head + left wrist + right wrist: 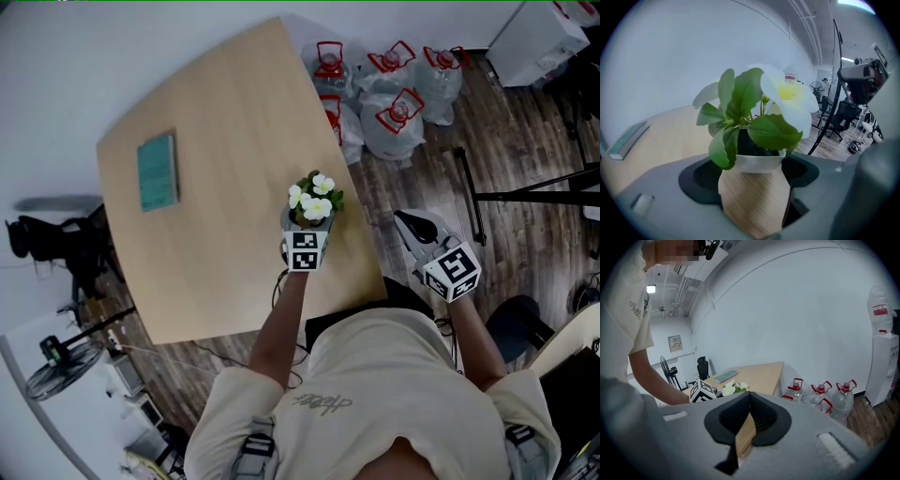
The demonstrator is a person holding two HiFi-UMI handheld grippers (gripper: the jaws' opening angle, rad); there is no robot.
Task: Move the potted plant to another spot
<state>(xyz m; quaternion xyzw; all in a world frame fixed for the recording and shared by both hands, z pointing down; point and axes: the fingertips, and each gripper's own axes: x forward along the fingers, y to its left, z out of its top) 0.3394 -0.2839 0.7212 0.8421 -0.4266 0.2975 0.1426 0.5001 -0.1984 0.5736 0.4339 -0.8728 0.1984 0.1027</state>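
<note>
- One potted plant, standing upright on the table, near the edge closest to the person.
- Probably light and easily tipped: a small white pot, top-heavy with broad leaves and about three white blooms.
- Pot wall likely stiff, smooth and a little slippery.
- Foliage soft and easily crushed, so best gripped on opposite sides of the pot, below the rim, never by stems or petals.
- Left hand-held gripper: spread wide, with the pot between the tips and no clear pressure on it.
- Right hand-held gripper: pressed together at the tips, pinching nothing, held off the table's edge above the floor.
- Counted: two hand-held grippers and one table.
- Also one teal book, lying well apart from the plant.
- About five red-handled water bottles on the floor beyond the table.
</note>
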